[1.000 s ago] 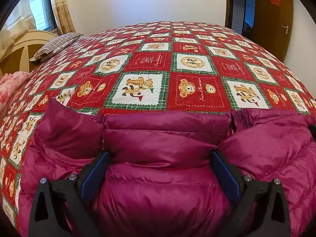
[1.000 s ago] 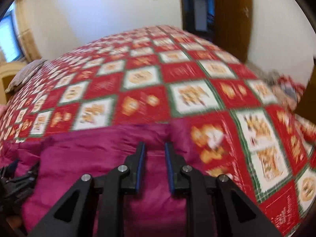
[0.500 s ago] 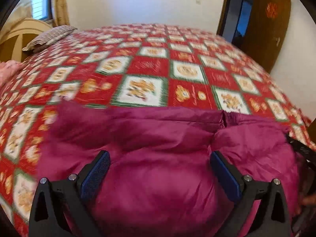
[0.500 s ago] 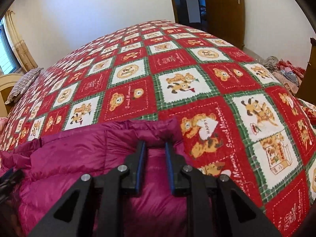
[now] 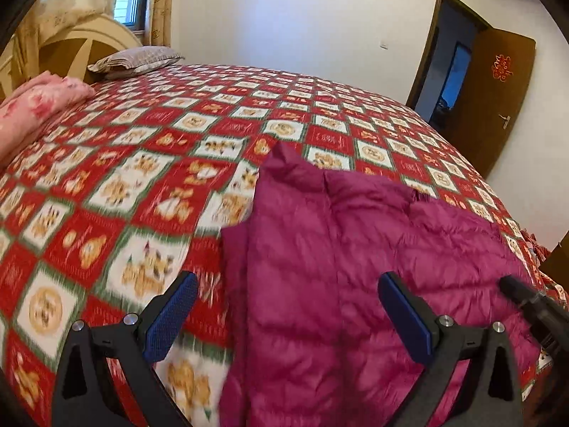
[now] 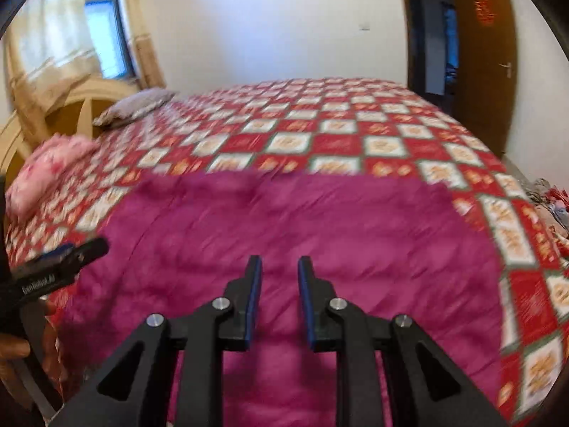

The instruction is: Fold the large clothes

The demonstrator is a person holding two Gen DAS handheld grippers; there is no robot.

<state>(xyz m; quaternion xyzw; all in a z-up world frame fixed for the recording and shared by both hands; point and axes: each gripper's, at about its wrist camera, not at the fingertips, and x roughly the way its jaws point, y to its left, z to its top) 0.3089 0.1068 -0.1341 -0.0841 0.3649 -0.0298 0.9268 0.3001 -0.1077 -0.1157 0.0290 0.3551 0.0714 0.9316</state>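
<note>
A magenta down jacket [image 5: 338, 267] lies flat on the red patchwork bedspread [image 5: 142, 163], near the bed's front edge. My left gripper [image 5: 287, 281] hangs over the jacket's left edge and is wide open, with nothing between its pads. Its left finger is over the bedspread and its right finger over the jacket. In the right wrist view the jacket [image 6: 284, 220] spreads out below my right gripper [image 6: 280, 261]. Its jaws stand a narrow gap apart, and no fabric is seen pinched between them. Each view shows the other gripper's tip at its edge.
A grey pillow [image 5: 135, 60] and a pink quilt [image 5: 35, 96] lie at the head of the bed by the cream headboard [image 5: 89, 46]. A brown door [image 5: 498, 99] stands open at the far right. Clothes lie on the floor [image 6: 547, 192] right of the bed.
Both grippers have drawn back and up from the jacket, and both views have swung. The left gripper now sits over the jacket's left edge instead of its middle.
</note>
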